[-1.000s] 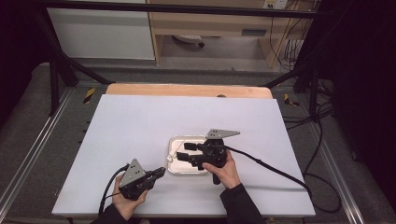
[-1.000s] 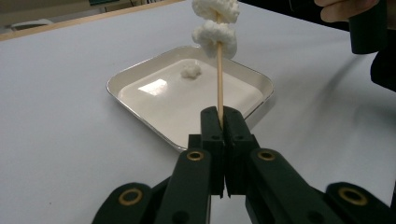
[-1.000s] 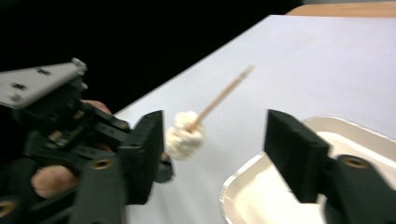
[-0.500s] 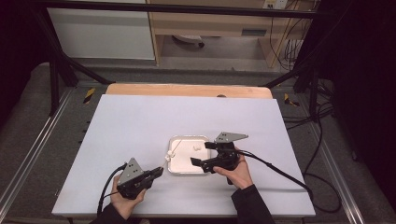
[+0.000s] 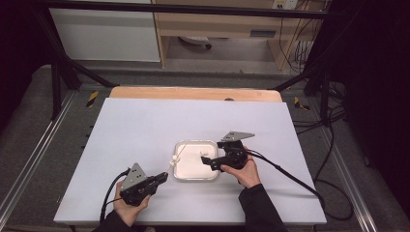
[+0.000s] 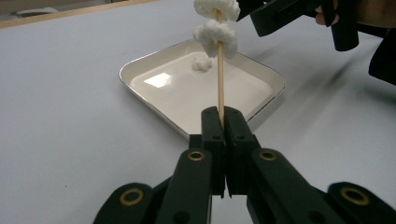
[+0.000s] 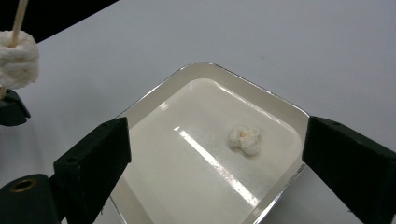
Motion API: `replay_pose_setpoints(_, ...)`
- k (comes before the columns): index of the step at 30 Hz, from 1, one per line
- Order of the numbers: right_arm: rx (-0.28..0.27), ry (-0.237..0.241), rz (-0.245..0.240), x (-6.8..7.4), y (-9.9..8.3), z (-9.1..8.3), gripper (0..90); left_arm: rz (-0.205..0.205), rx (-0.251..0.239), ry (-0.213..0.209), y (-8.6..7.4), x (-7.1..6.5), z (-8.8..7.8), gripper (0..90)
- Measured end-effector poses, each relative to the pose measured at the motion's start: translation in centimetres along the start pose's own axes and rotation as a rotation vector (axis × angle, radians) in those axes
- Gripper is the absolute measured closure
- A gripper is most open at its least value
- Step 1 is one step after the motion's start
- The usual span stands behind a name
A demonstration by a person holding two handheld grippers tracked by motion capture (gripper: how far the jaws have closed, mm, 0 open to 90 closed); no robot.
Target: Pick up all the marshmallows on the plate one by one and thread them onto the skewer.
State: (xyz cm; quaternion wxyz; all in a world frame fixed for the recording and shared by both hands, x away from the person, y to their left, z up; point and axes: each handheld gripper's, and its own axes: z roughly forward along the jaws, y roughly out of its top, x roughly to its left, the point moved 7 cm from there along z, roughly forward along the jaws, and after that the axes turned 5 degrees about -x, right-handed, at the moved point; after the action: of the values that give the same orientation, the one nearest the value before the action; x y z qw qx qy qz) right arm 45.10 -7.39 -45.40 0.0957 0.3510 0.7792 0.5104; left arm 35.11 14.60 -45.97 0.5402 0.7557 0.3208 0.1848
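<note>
On the white bench, near its front edge, the left tool (image 6: 223, 122) clamps a thin wooden skewer (image 6: 220, 79) threaded with white puffs. The right tool (image 7: 215, 154), jaws just opened and empty, should straddle the loose white puff (image 7: 244, 138) in the shallow white square tray (image 7: 275, 105) and pinch gently.

Your sleeves are dark, at the frame's bottom edge. Both grippers, left gripper (image 5: 162, 178) and right gripper (image 5: 206, 161), are black with grey triangular plates. Brass-ringed screw holes dot the jaws, and black cables trail behind.
</note>
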Motion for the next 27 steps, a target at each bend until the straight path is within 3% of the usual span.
replay_pose_setpoints(8,0.033,-0.045,-0.008,-1.0,0.7,1.4,9.1,-0.004,0.004,0.005,-0.1,0.2,0.0,88.3)
replay_pose_setpoints(14,0.05,-0.054,-0.023,-1.3,1.3,2.7,15.9,-0.005,0.006,0.007,-0.1,0.2,0.0,88.3)
replay_pose_setpoints(18,0.057,-0.057,-0.035,-1.5,0.9,3.3,22.0,-0.006,0.007,0.01,-0.1,0.3,0.0,88.3)
replay_pose_setpoints(22,0.101,-0.077,-0.063,-1.7,0.0,3.8,27.4,-0.008,0.009,0.009,-0.1,0.3,0.0,88.3)
replay_pose_setpoints(27,0.132,-0.084,-0.062,-1.8,-0.7,4.3,36.9,-0.005,0.01,0.004,-0.1,0.2,0.1,88.2)
